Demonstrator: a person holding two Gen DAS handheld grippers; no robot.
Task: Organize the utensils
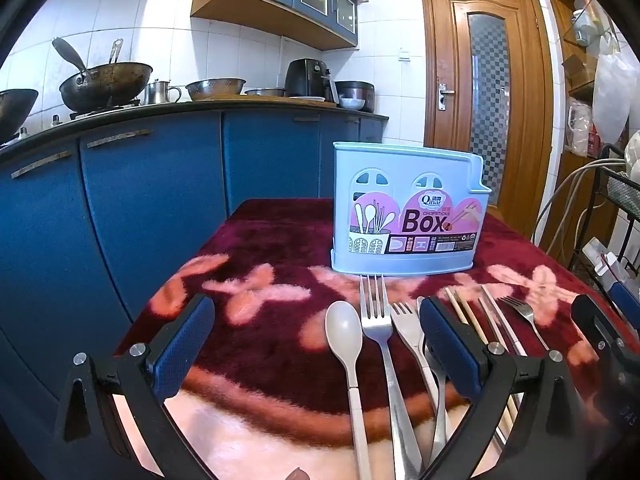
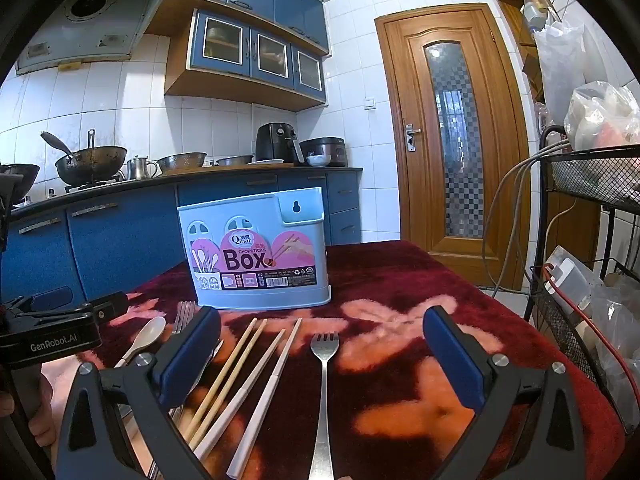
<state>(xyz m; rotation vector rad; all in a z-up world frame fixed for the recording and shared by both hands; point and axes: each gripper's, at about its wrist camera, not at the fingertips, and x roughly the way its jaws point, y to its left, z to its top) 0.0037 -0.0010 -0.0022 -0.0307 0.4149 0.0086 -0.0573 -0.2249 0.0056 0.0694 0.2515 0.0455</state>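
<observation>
A light blue chopsticks box [image 1: 408, 208] [image 2: 256, 250] stands upright at the far middle of the table. In front of it lie a beige spoon [image 1: 345, 334] [image 2: 144, 338], steel forks [image 1: 376, 320], wooden chopsticks [image 2: 236, 364], white-handled chopsticks [image 2: 264, 392] and a single fork [image 2: 325, 364]. My left gripper [image 1: 316, 344] hovers open over the spoon and forks, holding nothing. Over the chopsticks and the single fork my right gripper [image 2: 322, 356] is open too, with nothing in its grip. The left gripper's body [image 2: 60, 324] shows at the left of the right wrist view.
The table wears a dark red floral cloth [image 1: 256, 248]. Blue kitchen cabinets [image 1: 152, 184] with a wok [image 1: 106, 84] run behind and to the left. A wooden door [image 2: 452, 140] stands behind, and a black wire rack [image 2: 580, 280] with bags sits close on the right.
</observation>
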